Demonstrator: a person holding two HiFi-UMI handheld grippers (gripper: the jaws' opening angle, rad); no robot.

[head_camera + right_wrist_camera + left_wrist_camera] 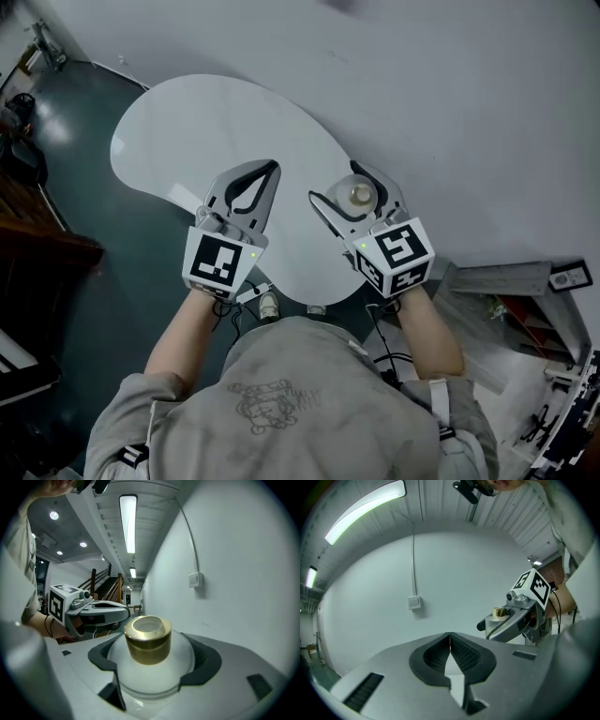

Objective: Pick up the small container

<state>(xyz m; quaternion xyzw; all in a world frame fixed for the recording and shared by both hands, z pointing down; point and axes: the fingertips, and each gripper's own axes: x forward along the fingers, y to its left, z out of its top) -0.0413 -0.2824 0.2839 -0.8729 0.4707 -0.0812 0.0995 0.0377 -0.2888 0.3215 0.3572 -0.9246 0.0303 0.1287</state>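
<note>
The right tool [339, 185] is closed around the small container [150, 672], a white rounded pot with a gold cap [149, 641]. Its dark pads press the pot's curved sides from left and right, and the cap stands upright above them. In the head view the pot sits over the right lobe of the white desk [187, 131], not far from the near edge. I cannot tell whether its base is on the surface or just clear of it. The left tool [270, 169] has its jaws fully together on nothing and hovers just beside the right one. The main risk is the shape of the grip: the pads bear on a smooth, domed body, so too hard a squeeze or a tilt of the wrist could let the pot squirt upward or slide down out of the jaws. A fast, jerky lift would make that more likely. If it falls it would probably roll, and the near edge is close enough for it to go off onto the dark floor [84, 309]. A stray swing of the idle left tool could also knock it
</note>
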